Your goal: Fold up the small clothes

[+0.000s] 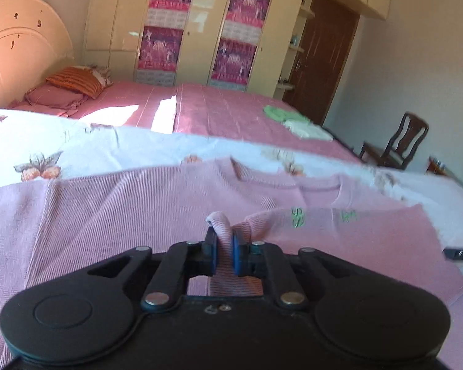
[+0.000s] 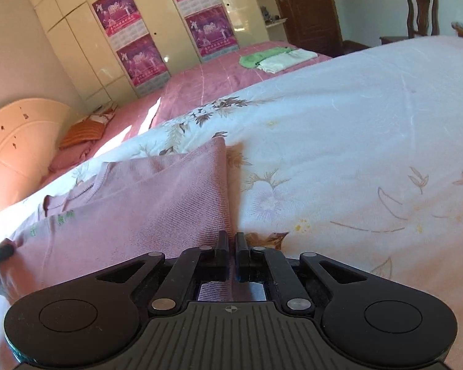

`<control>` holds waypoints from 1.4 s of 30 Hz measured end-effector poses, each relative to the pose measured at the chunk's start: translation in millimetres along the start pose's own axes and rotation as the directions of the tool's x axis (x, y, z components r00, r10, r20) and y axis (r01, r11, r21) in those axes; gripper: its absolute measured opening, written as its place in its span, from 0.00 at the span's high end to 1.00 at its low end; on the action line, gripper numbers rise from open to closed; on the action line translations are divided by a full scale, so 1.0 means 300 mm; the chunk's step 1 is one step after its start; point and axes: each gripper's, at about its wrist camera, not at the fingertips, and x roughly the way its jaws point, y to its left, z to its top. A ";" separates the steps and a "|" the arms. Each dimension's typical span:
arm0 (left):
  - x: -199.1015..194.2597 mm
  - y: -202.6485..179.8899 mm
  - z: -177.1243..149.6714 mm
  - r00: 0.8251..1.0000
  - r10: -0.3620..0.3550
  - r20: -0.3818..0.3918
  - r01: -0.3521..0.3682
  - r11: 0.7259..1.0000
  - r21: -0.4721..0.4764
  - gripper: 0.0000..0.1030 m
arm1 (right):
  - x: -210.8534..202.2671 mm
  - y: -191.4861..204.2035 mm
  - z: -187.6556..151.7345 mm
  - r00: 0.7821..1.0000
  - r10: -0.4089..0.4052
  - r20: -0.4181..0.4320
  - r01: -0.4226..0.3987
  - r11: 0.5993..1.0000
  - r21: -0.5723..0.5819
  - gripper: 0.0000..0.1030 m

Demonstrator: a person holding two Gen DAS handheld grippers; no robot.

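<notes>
A small pink ribbed shirt (image 1: 139, 209) with green embroidery lies on a white floral bedsheet (image 1: 77, 148). My left gripper (image 1: 223, 234) is shut on a pinched fold of the pink shirt, which pokes up between the blue pads. In the right wrist view the same pink shirt (image 2: 139, 209) lies partly folded on the sheet (image 2: 339, 123). My right gripper (image 2: 231, 240) is shut on the shirt's right edge. The tip of the left gripper (image 2: 0, 254) shows at the shirt's left edge.
A second bed with a pink cover (image 1: 225, 114) stands behind, holding folded green and white clothes (image 1: 296, 121) and pillows (image 1: 74, 83). A cream wardrobe with posters (image 1: 182, 30), a brown door (image 1: 324, 52) and a wooden chair (image 1: 398, 145) stand beyond.
</notes>
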 end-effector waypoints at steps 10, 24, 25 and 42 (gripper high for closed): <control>-0.008 -0.081 0.078 0.991 -0.125 0.045 0.126 0.992 -0.018 0.32 | 0.163 0.079 0.148 0.998 0.040 0.057 -0.033 0.993 -0.116 0.97; -0.123 -0.147 -0.101 0.988 -0.154 -0.021 0.154 0.988 -0.009 0.29 | 0.035 0.085 -0.039 0.998 0.046 -0.038 -0.053 0.977 -0.205 0.97; -0.117 -0.155 -0.125 0.990 -0.135 -0.049 0.136 0.991 0.015 0.29 | 0.014 0.084 -0.078 0.999 0.038 -0.036 -0.045 0.977 -0.210 0.97; -0.426 0.113 -0.193 0.999 0.028 0.047 -0.018 0.978 -0.207 0.27 | -0.201 0.190 -0.192 0.998 0.004 0.055 0.006 0.985 -0.170 0.40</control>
